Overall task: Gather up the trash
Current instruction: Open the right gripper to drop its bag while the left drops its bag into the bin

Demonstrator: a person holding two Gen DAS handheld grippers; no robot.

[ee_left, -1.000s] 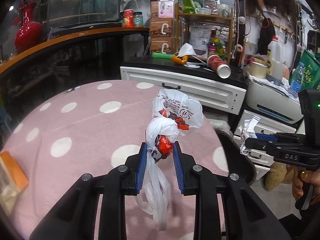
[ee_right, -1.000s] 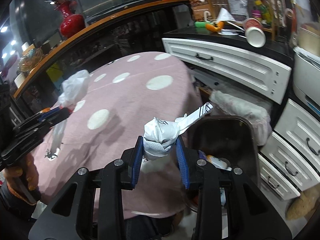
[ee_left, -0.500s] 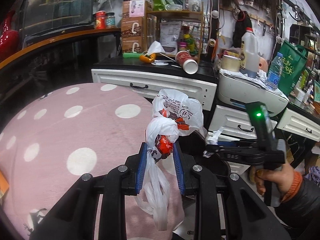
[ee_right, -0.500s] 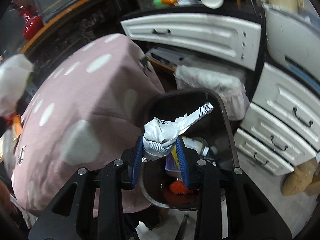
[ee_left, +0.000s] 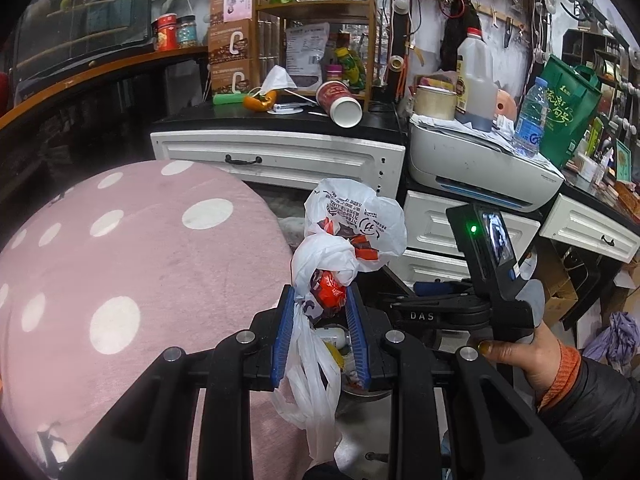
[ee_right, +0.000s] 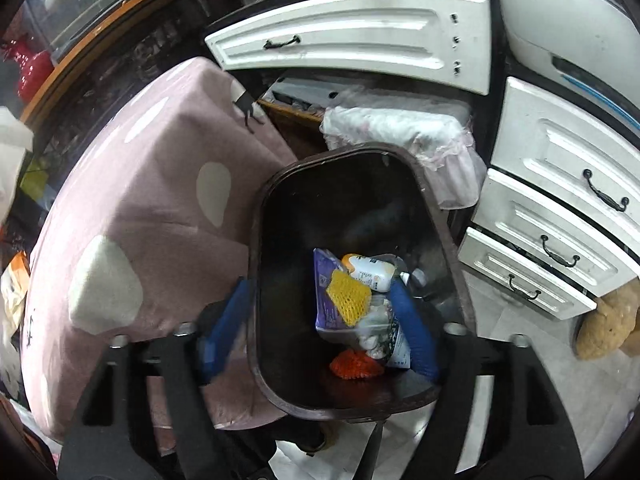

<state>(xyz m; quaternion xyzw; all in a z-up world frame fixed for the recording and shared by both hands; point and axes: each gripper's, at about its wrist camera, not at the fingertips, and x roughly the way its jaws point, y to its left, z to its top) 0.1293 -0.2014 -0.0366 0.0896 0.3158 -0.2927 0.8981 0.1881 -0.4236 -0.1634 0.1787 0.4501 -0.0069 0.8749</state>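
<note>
The left gripper is closed on a knotted white plastic bag of rubbish, held up beside the pink spotted bench just as half a second ago. The right gripper has changed: it was pinching a crumpled wrapper and now gapes wide and empty over the dark bin. Judging by that, the wrapper is binned; the bag goes next.

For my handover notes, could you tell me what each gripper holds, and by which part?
The left gripper clamps the white plastic bag at its knotted neck. The right gripper, open over the bin, holds nothing.
</note>
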